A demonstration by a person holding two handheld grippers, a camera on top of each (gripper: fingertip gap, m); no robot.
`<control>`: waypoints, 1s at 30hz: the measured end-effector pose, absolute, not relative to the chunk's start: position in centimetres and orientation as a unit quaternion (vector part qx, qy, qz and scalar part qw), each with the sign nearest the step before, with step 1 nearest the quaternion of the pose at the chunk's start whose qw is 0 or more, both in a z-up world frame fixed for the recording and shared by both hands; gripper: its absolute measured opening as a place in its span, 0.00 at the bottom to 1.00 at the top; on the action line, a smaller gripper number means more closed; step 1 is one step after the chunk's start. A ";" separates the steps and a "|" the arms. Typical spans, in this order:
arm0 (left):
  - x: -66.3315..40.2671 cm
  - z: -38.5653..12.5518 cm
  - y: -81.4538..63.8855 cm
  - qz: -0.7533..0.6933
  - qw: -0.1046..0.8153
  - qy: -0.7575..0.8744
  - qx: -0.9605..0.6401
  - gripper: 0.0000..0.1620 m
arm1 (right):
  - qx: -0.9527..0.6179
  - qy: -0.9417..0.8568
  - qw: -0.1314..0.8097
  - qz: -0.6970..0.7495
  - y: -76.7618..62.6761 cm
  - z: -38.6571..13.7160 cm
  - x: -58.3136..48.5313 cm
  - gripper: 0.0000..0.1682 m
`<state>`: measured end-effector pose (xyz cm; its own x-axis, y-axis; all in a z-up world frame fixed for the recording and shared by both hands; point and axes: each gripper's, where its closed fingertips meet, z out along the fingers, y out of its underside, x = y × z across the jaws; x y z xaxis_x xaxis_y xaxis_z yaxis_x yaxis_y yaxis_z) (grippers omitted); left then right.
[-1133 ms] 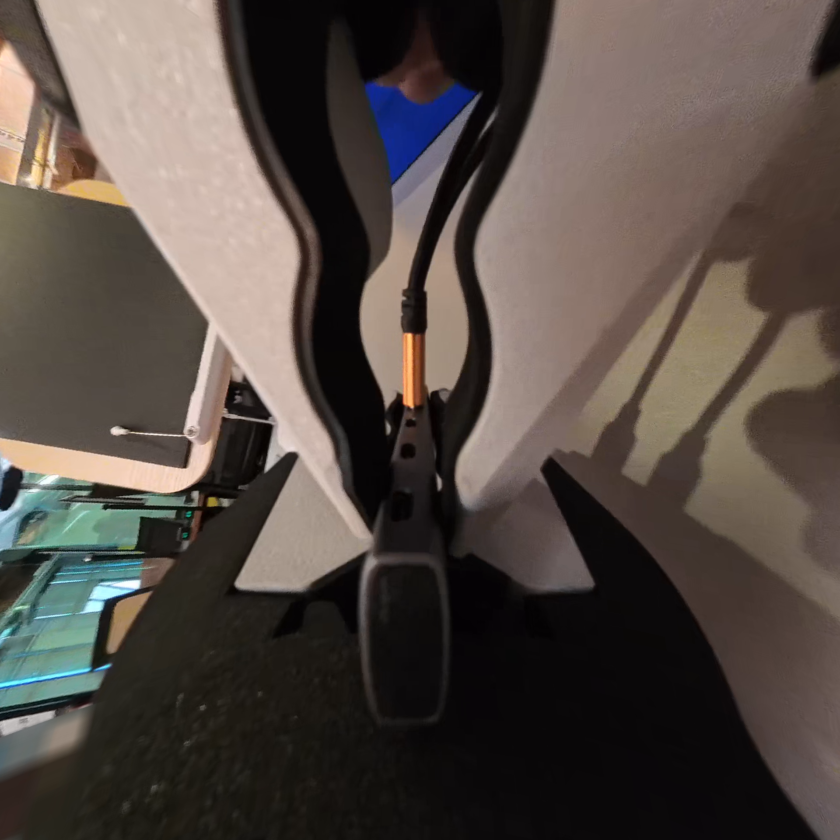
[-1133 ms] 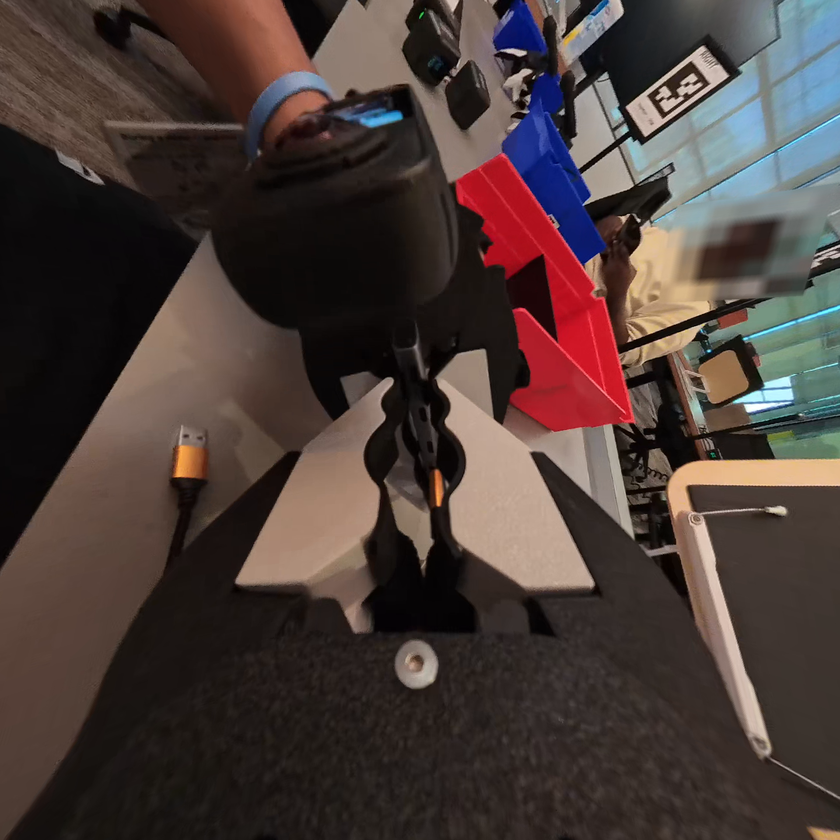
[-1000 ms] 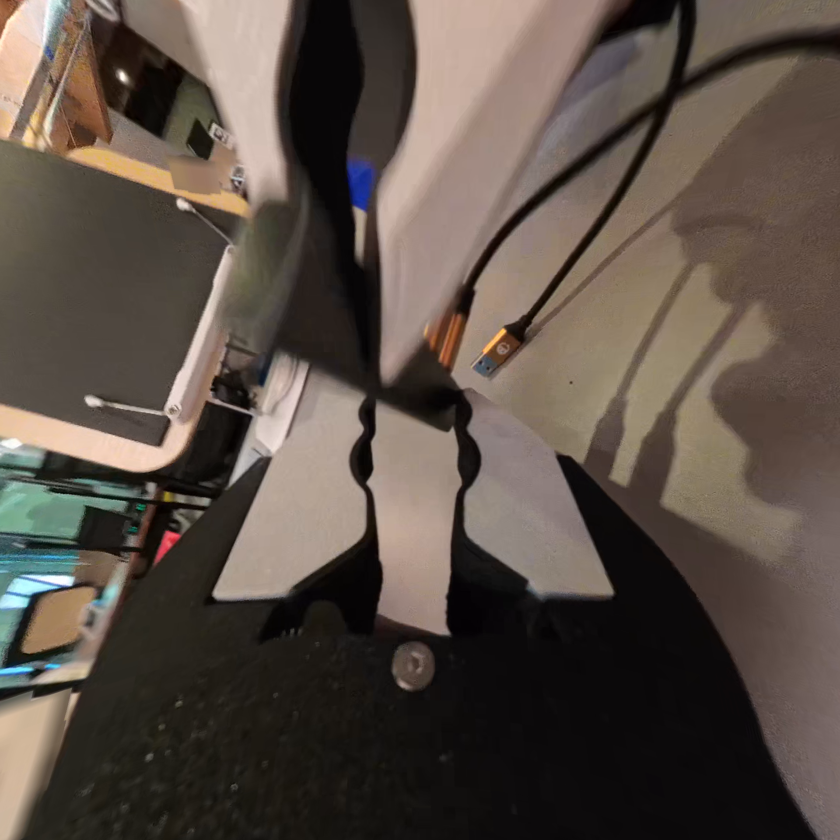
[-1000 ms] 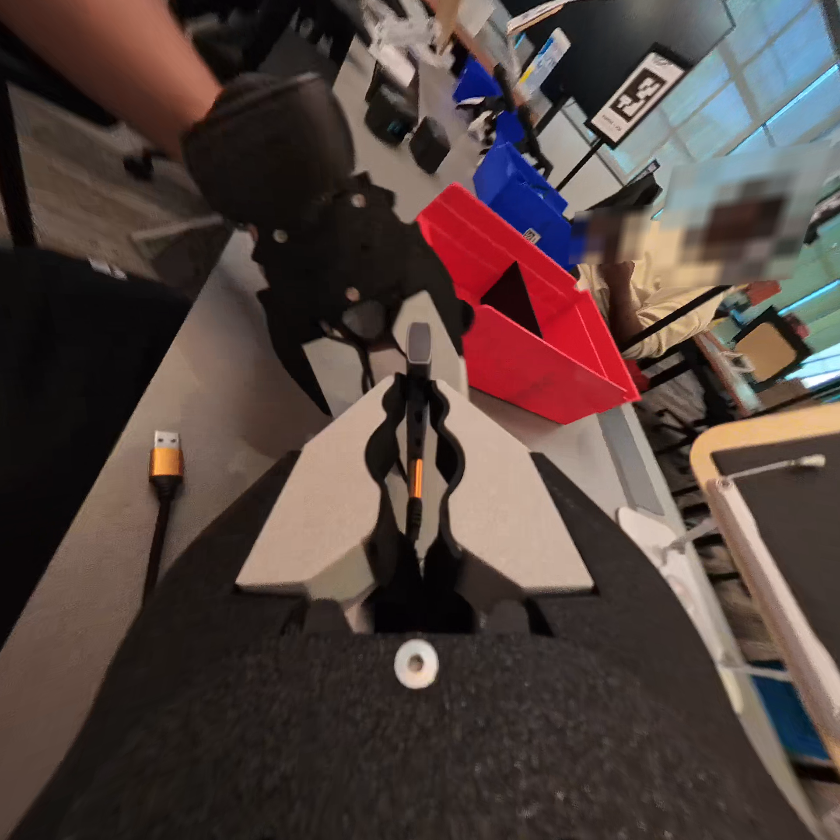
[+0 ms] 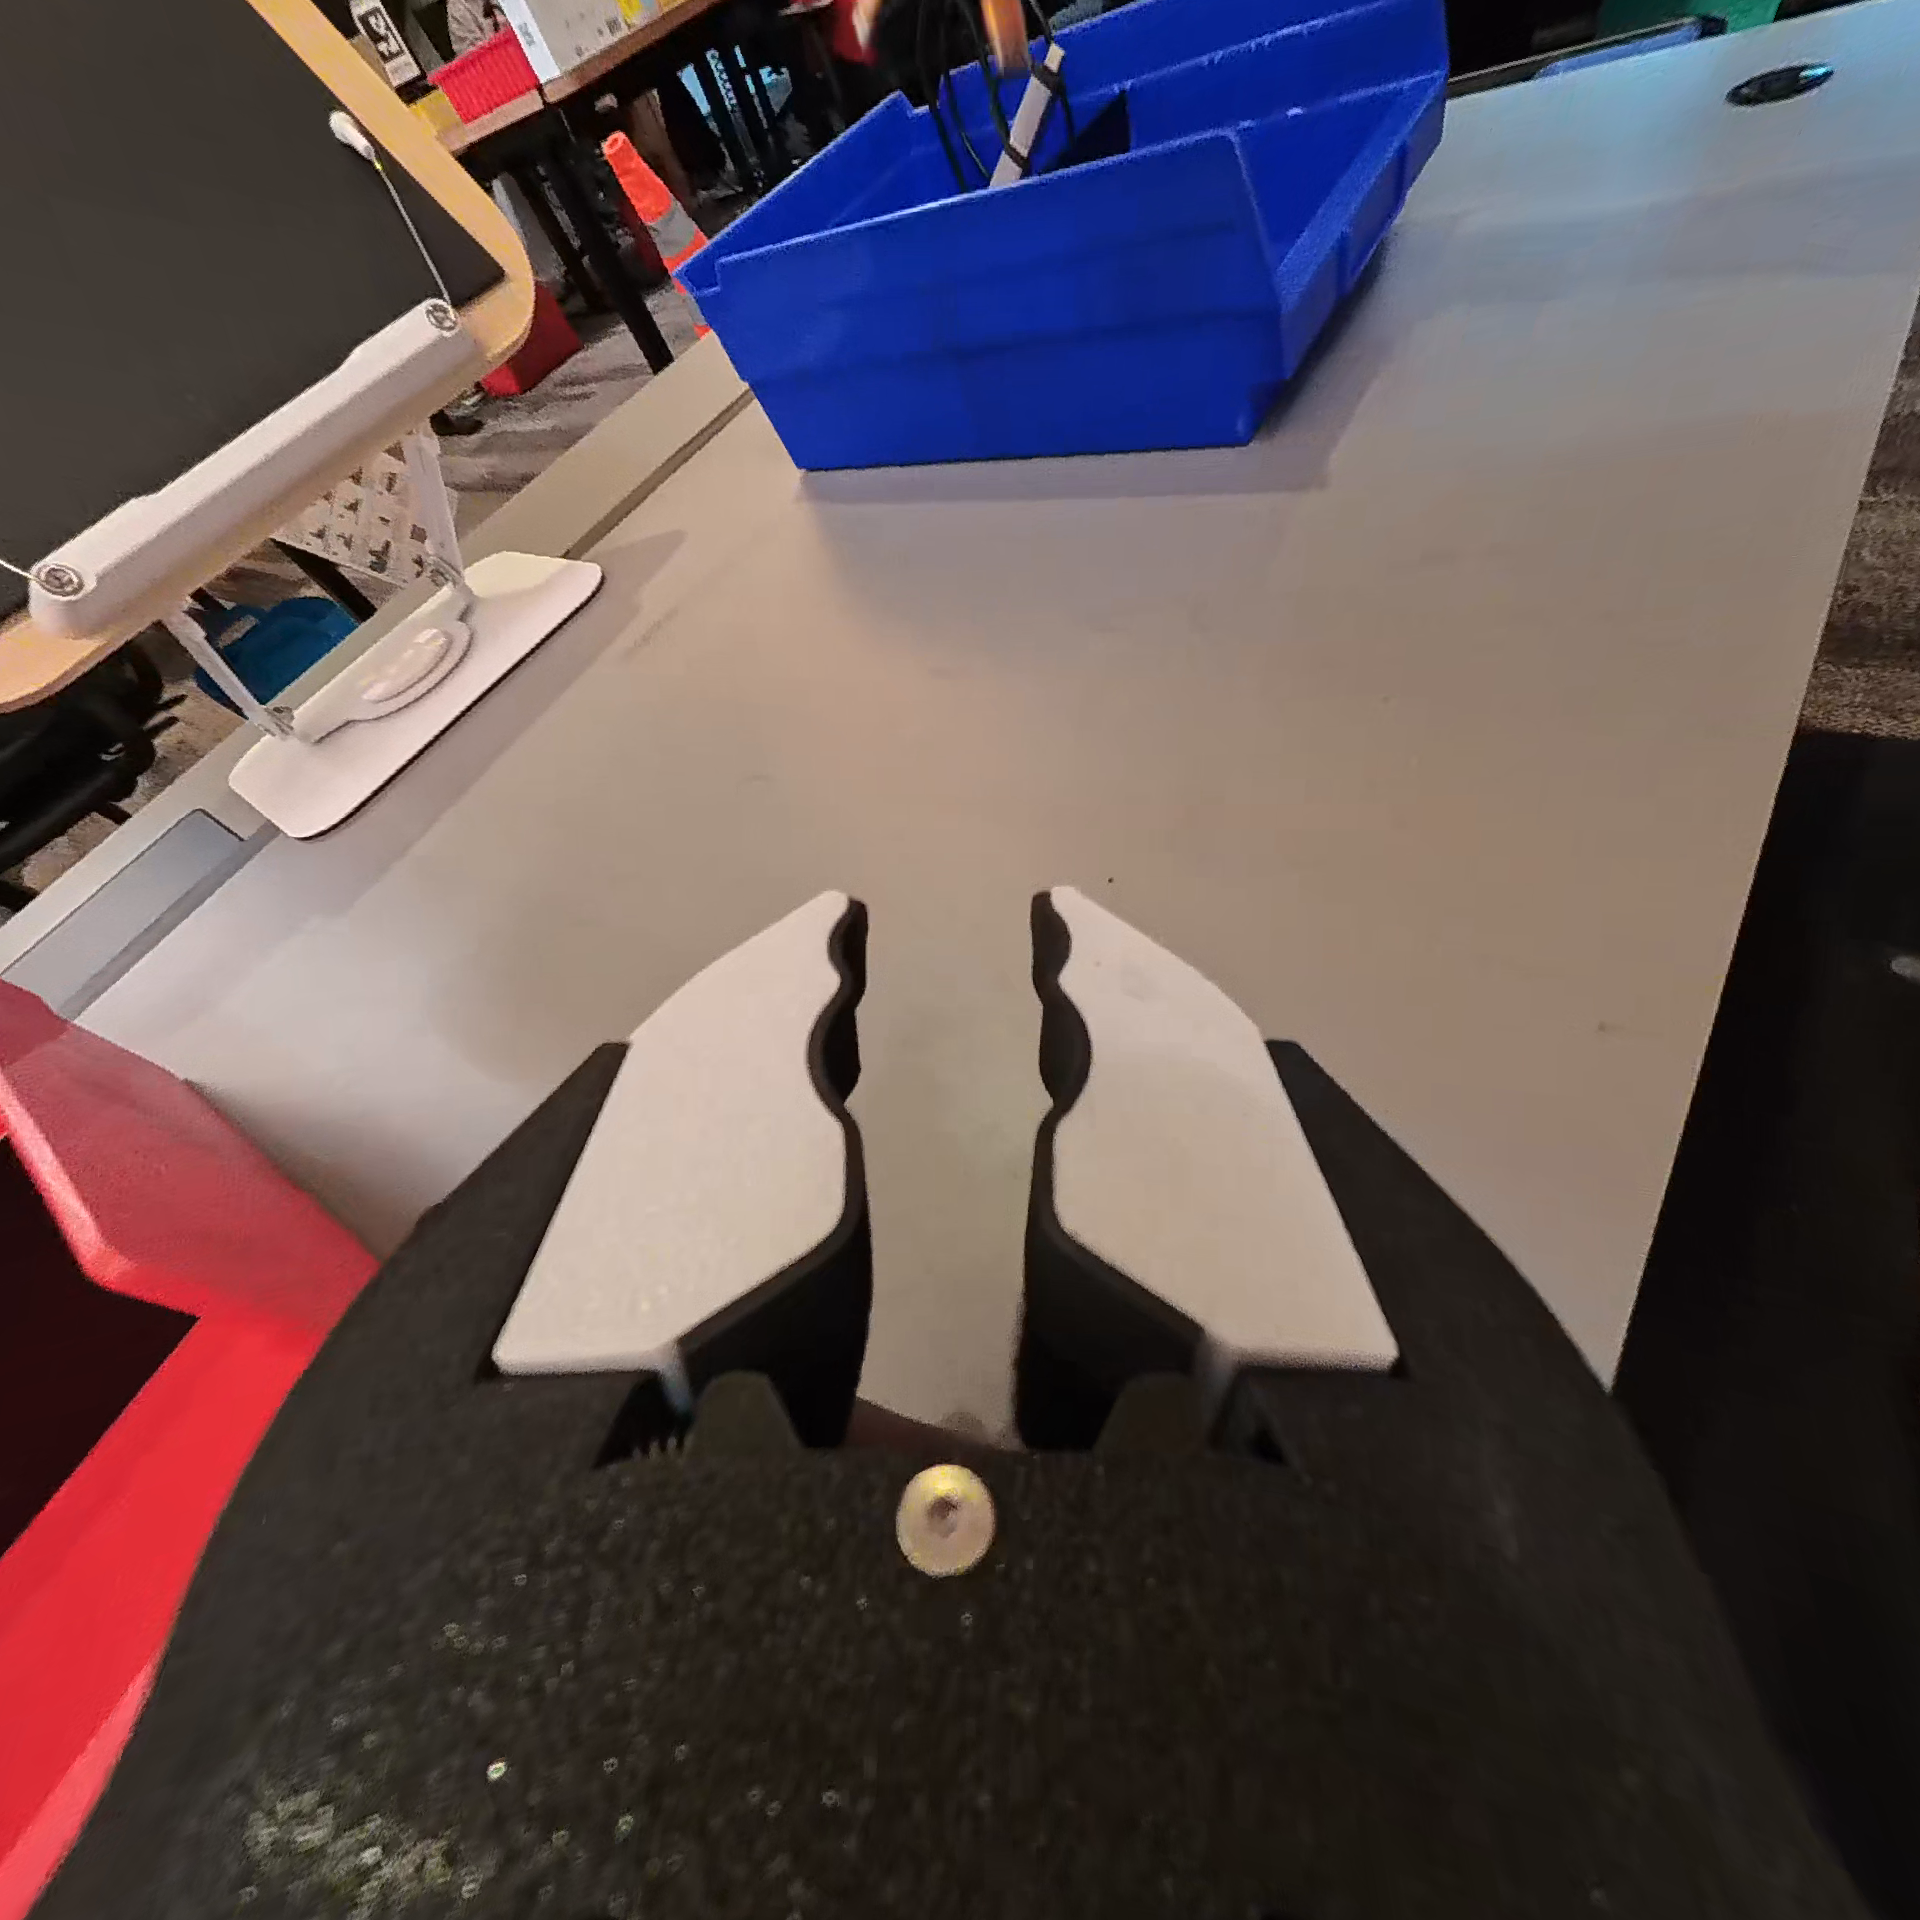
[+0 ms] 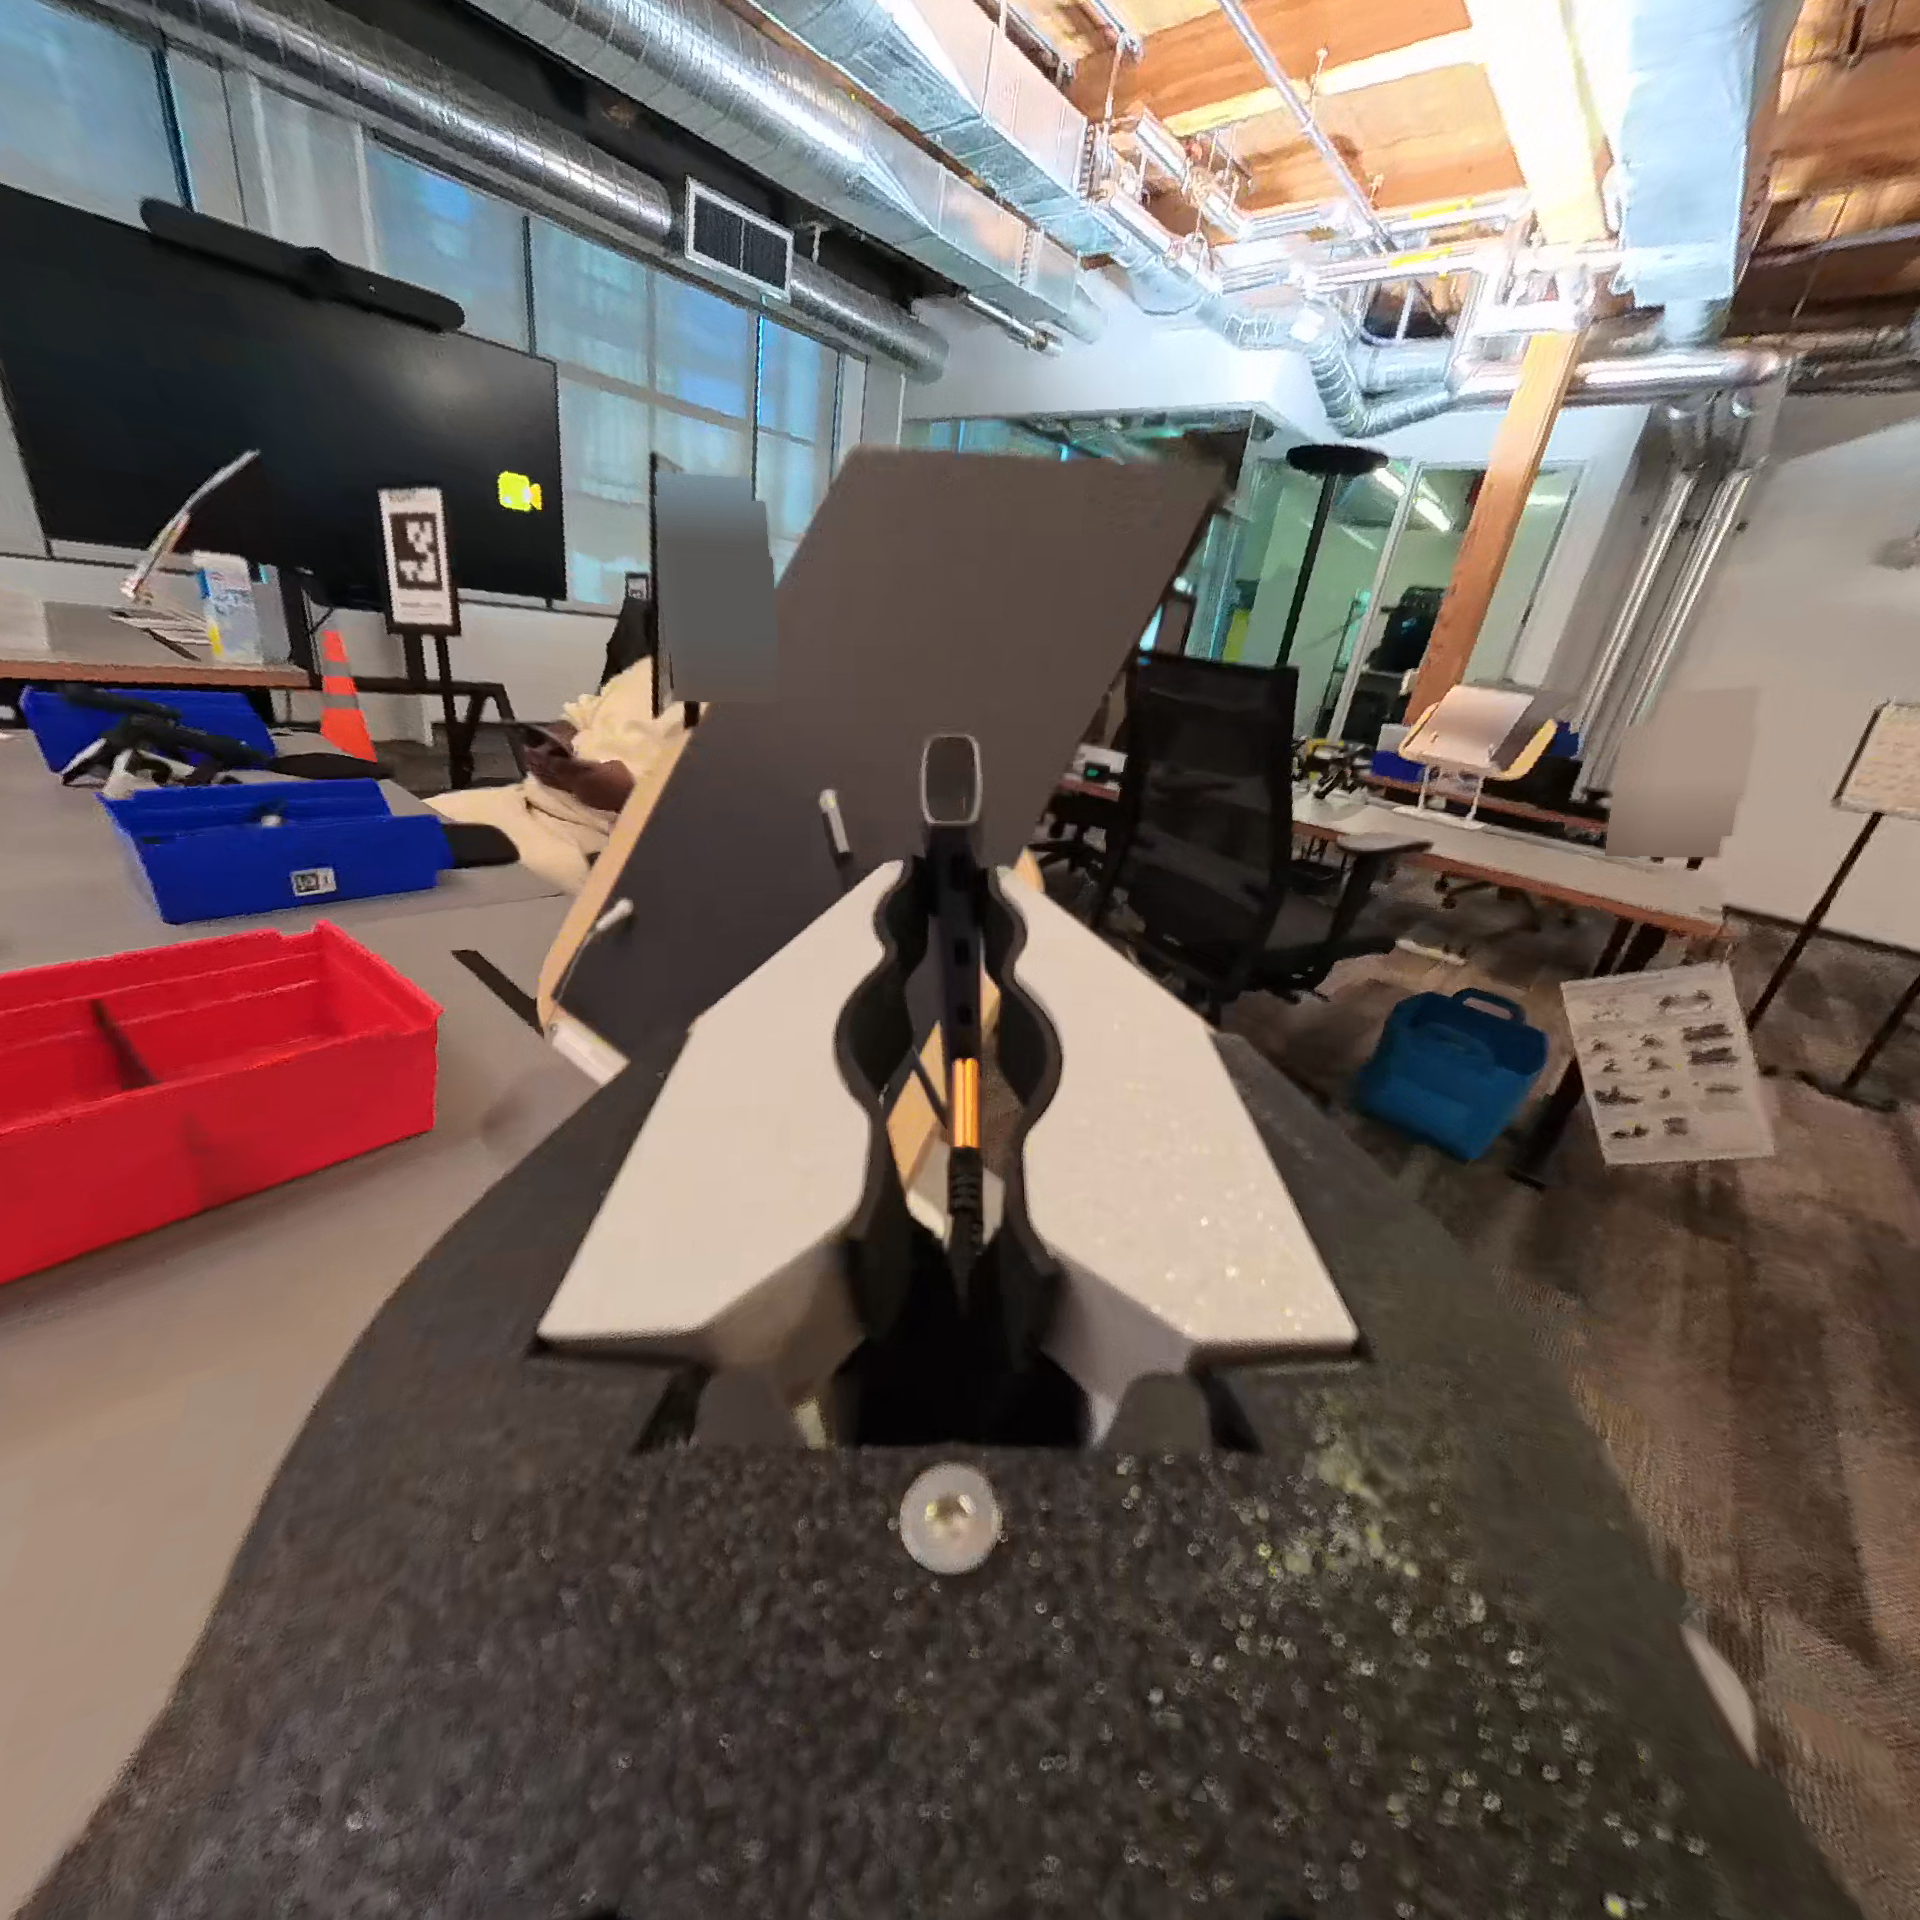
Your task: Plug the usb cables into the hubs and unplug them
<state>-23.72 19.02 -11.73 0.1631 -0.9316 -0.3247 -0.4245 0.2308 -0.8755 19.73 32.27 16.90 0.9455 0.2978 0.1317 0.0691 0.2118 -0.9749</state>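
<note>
My right gripper (image 6: 948,883) is shut on a black cable plug (image 6: 951,795) with an orange metal collar (image 6: 964,1101). The plug's dark tip sticks out past the fingertips, raised in the air and pointing at a tilted dark board (image 6: 935,623). My left gripper (image 5: 948,914) is open and empty, low over the bare grey table (image 5: 1351,675). A blue bin (image 5: 1039,301) with cables in it stands ahead of the left gripper at the far end.
A red bin (image 5: 94,1195) sits at the left gripper's near left and also shows in the right wrist view (image 6: 197,1049). A white stand (image 5: 416,665) carries the tilted board at the table's left edge. Blue bins (image 6: 281,847), a black chair (image 6: 1216,821) and a seated person (image 6: 582,769) lie beyond. The gap from one gripper's tips to the other's is roughly 55 centimeters.
My left gripper let go of the plug, drew away from the right gripper and opened over the table. My right gripper swung upward with the plug still held.
</note>
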 end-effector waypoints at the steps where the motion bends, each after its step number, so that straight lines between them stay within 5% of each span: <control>1: -23.8 -11.8 19.1 -0.245 0.510 0.598 -0.568 0.19 | -0.630 -0.142 0.760 0.075 32.3 15.2 20.0 0.05; 10: -24.1 -12.5 19.5 -0.239 0.502 0.607 -0.568 0.18 | -0.836 -0.170 0.521 0.007 30.6 -1.8 23.9 0.05; 15: -23.4 -12.7 18.9 -0.221 0.503 0.627 -0.552 0.18 | -0.876 -0.175 0.450 -0.005 30.8 -3.1 24.6 0.05; 19: -23.2 -12.6 18.4 -0.214 0.505 0.636 -0.542 0.18 | -0.928 -0.240 0.279 -0.059 27.9 -7.9 26.1 0.05; 25: -23.5 -12.3 18.2 -0.212 0.513 0.636 -0.537 0.17 | -0.934 -0.292 0.201 0.038 24.6 -9.8 22.5 0.04; 30: -23.2 -12.3 18.0 -0.225 0.506 0.632 -0.542 0.17 | -0.941 -0.317 0.112 -0.033 26.1 -12.4 22.8 0.05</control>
